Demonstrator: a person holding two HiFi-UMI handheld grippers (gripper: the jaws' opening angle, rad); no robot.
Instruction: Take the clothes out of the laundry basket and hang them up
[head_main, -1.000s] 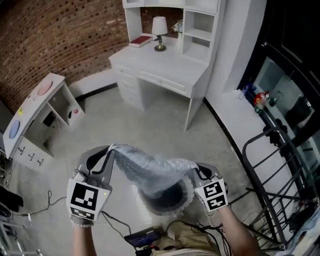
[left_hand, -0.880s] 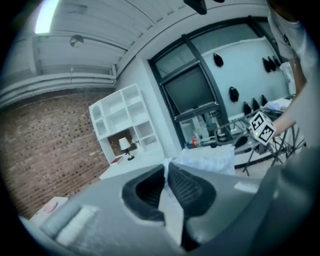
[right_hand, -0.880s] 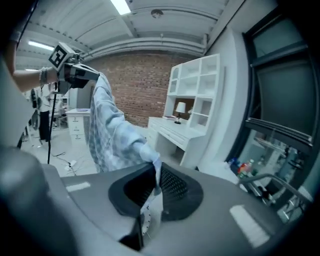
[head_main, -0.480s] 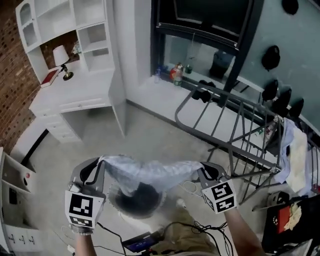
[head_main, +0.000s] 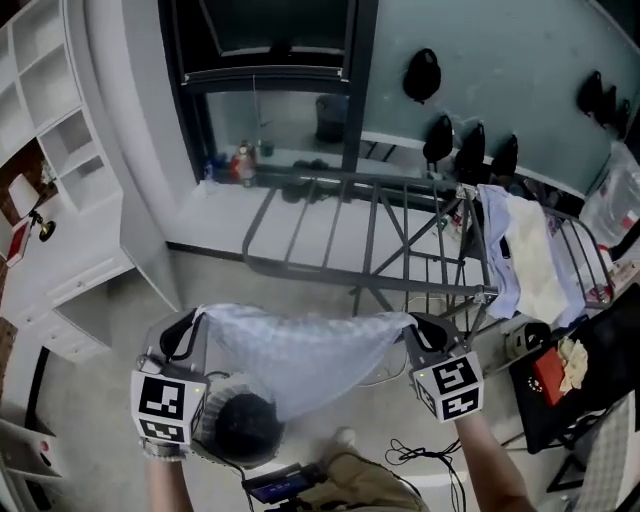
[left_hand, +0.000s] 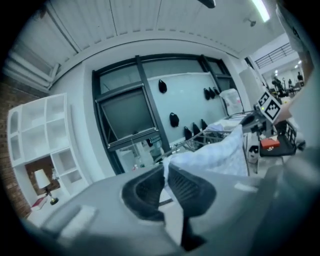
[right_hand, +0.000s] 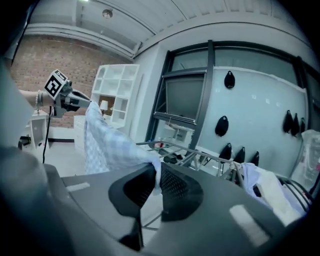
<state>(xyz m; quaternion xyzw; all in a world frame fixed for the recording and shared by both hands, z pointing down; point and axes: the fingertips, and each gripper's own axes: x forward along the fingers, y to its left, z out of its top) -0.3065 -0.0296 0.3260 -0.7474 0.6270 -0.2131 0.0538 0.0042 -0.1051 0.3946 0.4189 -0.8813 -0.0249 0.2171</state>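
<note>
- Between the pinched jaws of the left gripper (left_hand: 165, 175) sits one top corner of the pale checked cloth (head_main: 300, 350); the right gripper (right_hand: 156, 182) nips the opposite corner the same way.
- Stretched between the two, the cloth sags in the middle, clear above the laundry basket (head_main: 245, 428).
- Beyond it the drying rack (head_main: 372, 230) now fills the view where a white desk stood a second ago: the person has turned toward it.
- Lifting out looks finished; draping over a free rail, left of the garments already hung (head_main: 525, 250), is likely next.
</note>
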